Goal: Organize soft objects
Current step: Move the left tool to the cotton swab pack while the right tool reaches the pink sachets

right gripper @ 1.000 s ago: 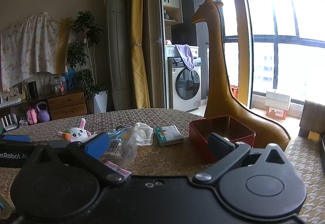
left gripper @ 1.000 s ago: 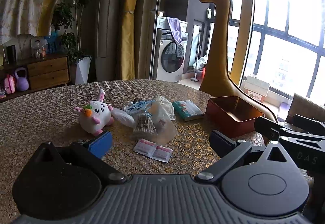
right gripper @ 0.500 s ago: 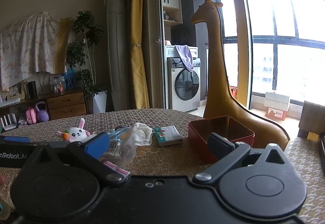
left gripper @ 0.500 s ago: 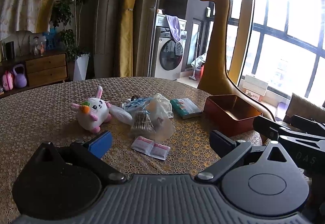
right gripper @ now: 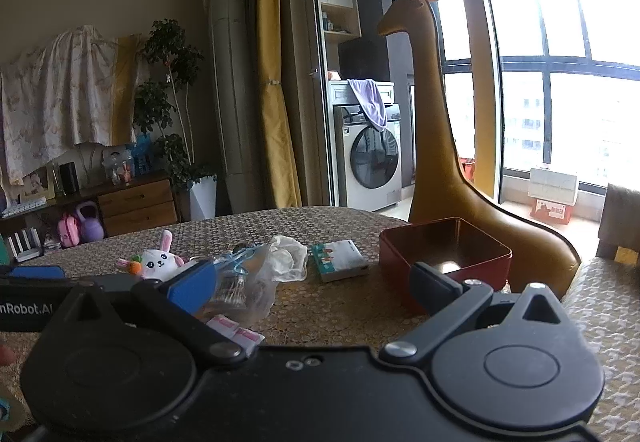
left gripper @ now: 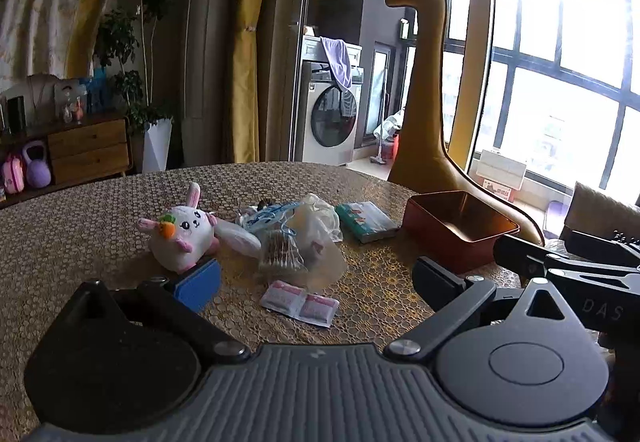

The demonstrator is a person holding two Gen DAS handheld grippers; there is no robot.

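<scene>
1. Left tongs (left gripper: 316, 280) are spread wide and empty, hovering low over the surface (left gripper: 80, 226); right tongs (right gripper: 312, 284) are likewise spread and hold nothing.
2. From the left wrist view, the plush bunny (left gripper: 180, 228) sits at about 11 o'clock, just beyond the blue pad. The clear plastic bag (left gripper: 308, 238) of small items lies at 12 o'clock, touching the bunny's side. Twin pink sachets (left gripper: 299, 302) lie nearest, just ahead of the gap.
3. The tissue pack (left gripper: 366, 222) rests at 1 o'clock, and the red box (left gripper: 460, 234) at 2 o'clock is empty, likely the destination.
4. Risk: the bag is loose and slippery, so a shallow pinch may catch film alone and spill its contents.
5. Risk: the sachets are flat against the textured cloth, so the tongs may skid over them or snag the cloth.
6. Risk: both tools crowd the same side, so they could collide near the box.
</scene>
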